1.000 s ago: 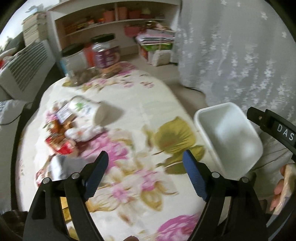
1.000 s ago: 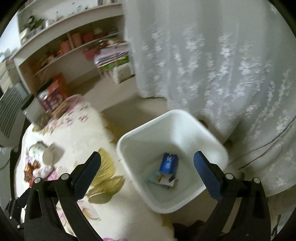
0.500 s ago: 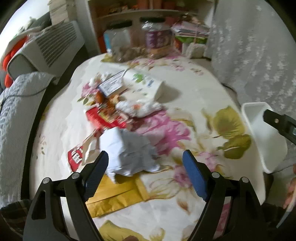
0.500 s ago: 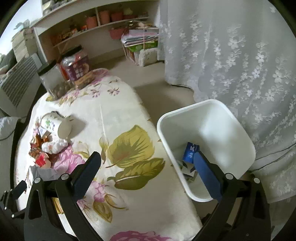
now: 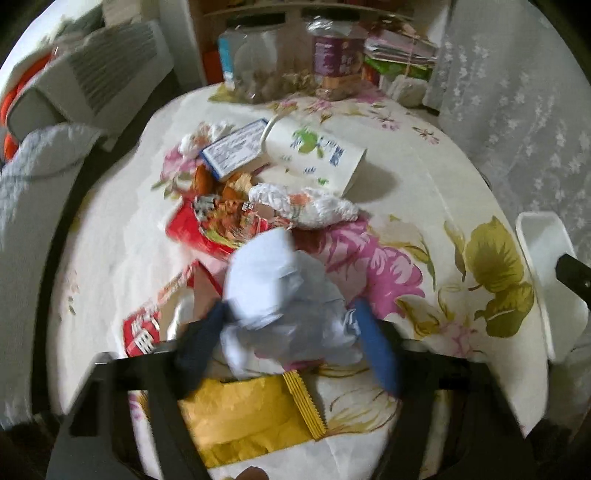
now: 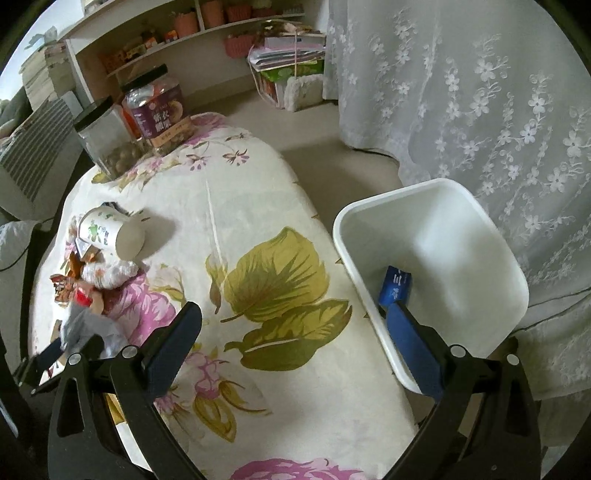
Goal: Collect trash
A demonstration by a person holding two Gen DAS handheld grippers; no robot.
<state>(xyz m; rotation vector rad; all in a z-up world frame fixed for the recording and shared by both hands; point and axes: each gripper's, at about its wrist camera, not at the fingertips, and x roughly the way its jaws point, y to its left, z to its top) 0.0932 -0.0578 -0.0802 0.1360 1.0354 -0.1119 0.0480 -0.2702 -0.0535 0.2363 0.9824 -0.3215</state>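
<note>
A crumpled pale paper wad (image 5: 280, 291) lies on the flowered table (image 5: 406, 155), on top of red wrappers (image 5: 188, 229) and a yellow envelope (image 5: 243, 413). My left gripper (image 5: 290, 326) points down onto it with its jaws closing, and both blue fingers touch the wad's sides. Behind the wad lie a white tissue clump (image 5: 314, 203), a tipped paper cup (image 5: 317, 151) and a small blue-and-white box (image 5: 236, 147). My right gripper (image 6: 291, 314) hangs open and holds nothing, over the table's edge beside the white bin (image 6: 443, 240). A blue packet (image 6: 396, 286) lies inside the bin.
Two lidded jars (image 6: 107, 144) (image 6: 159, 110) stand at the table's far end. A lace curtain (image 6: 480, 92) hangs right behind the bin. Shelves (image 6: 192, 33) and stacked boxes (image 6: 288, 81) fill the back of the room. A grey cushion (image 5: 37, 158) lies to the table's left.
My left gripper swung left from the bin to the trash pile, dropped onto the paper wad, and its jaws narrowed around it. The right gripper drifted from over the bin toward the table, still open.
</note>
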